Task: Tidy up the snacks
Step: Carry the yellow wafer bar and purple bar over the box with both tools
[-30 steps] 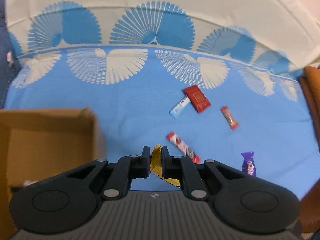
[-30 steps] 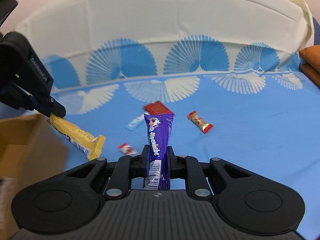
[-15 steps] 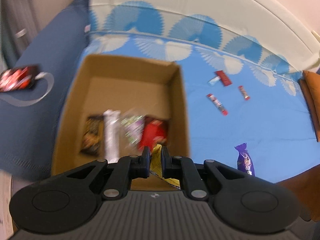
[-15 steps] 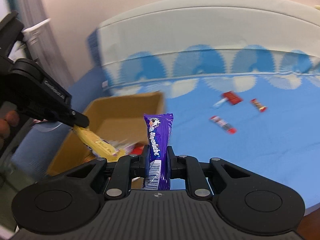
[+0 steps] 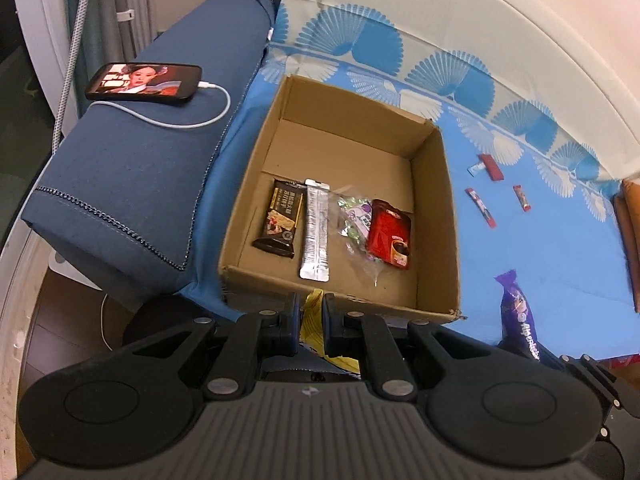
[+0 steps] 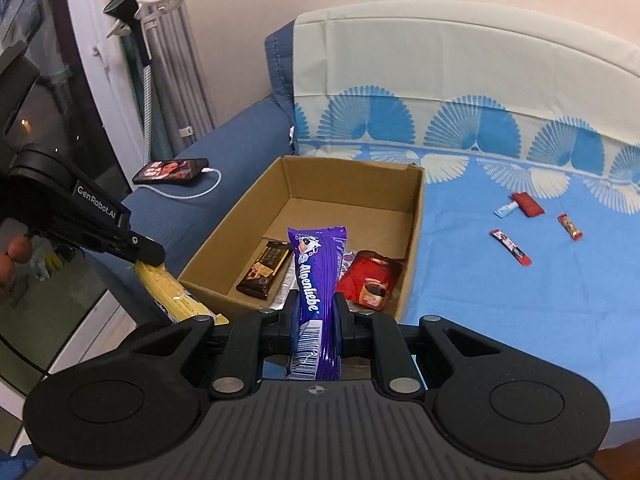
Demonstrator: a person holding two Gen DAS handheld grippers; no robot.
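Observation:
An open cardboard box (image 5: 434,216) (image 6: 416,216) sits on the blue cloth and holds a dark bar (image 5: 281,216), a silver stick pack (image 5: 316,230), a clear bag of candies (image 5: 354,216) and a red packet (image 5: 390,234). My left gripper (image 5: 311,314) is shut on a yellow snack pack (image 5: 312,326) (image 6: 172,294), held above the box's near edge. My right gripper (image 6: 316,320) is shut on a purple Alpenliebe pack (image 6: 318,276) (image 5: 518,320), just right of the left one, near the box's front.
Several small snacks lie on the cloth to the right: a red-white stick (image 5: 480,207), a small red bar (image 5: 522,198), a red packet (image 5: 491,166) beside a light blue one (image 6: 505,210). A phone (image 5: 144,81) on a white cable rests on the blue sofa arm left of the box.
Both grippers have swung left and risen from over the cloth to above the box's near edge, each still holding its pack. The inside of the box has come into view.

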